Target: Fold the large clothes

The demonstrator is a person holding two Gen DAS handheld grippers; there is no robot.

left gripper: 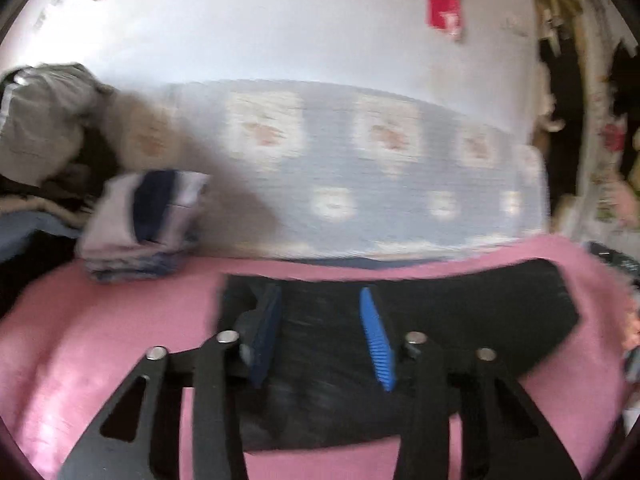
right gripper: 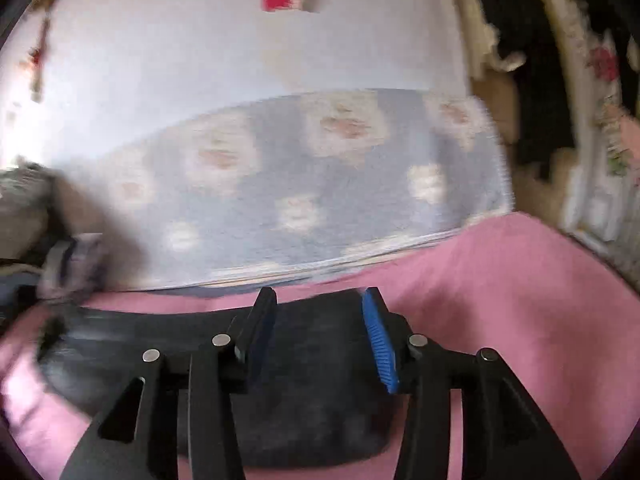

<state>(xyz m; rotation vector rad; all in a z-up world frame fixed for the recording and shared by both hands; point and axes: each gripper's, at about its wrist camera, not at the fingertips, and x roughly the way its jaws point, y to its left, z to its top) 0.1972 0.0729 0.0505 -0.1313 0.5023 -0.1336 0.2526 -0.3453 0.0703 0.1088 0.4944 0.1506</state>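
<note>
A folded black garment (left gripper: pixel 440 312) lies flat on a pink sheet (left gripper: pixel 100 340); it also shows in the right wrist view (right gripper: pixel 312 380). My left gripper (left gripper: pixel 320 300) is open above the garment's left half, its blue-padded fingers apart with nothing between them. My right gripper (right gripper: pixel 318 300) is open above the garment's far edge, empty. Both views are motion-blurred.
A blue blanket with pale flower squares (left gripper: pixel 360 168) lies beyond the pink sheet (right gripper: pixel 500 300), and shows in the right wrist view (right gripper: pixel 300 184). A stack of folded striped clothes (left gripper: pixel 144 224) and a pile of grey clothes (left gripper: pixel 44 120) sit at the left. A white wall is behind.
</note>
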